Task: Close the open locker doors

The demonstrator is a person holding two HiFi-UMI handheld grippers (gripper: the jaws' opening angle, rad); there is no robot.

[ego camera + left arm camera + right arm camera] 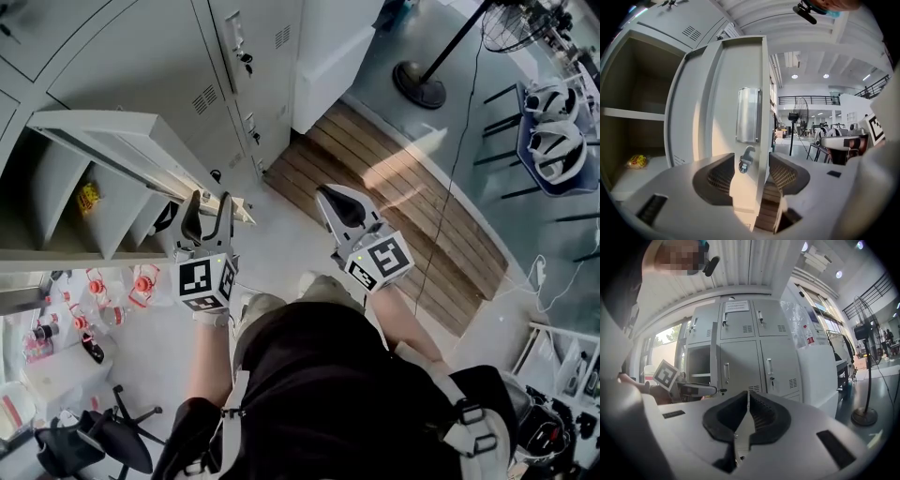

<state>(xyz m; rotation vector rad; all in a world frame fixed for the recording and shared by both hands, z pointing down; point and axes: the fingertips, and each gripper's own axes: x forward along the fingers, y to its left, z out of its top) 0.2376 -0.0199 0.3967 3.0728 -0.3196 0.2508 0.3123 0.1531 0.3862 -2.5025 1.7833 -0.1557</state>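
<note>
Left gripper view: left gripper (751,161) straddles the free edge of the open locker door (740,61), jaws wide and unclamped, seemingly to swing it shut; right of the door, the right gripper (748,397) waits closed, empty.

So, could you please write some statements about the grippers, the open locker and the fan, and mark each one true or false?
1. The left gripper has its jaws apart, with the edge of the open locker door between them. True.
2. The right gripper grips the locker door too. False: its jaws are shut on nothing, away from the lockers.
3. The open locker is completely empty. False: a yellow packet lies inside, below the shelf.
4. A standing fan is in the room. True.
</note>
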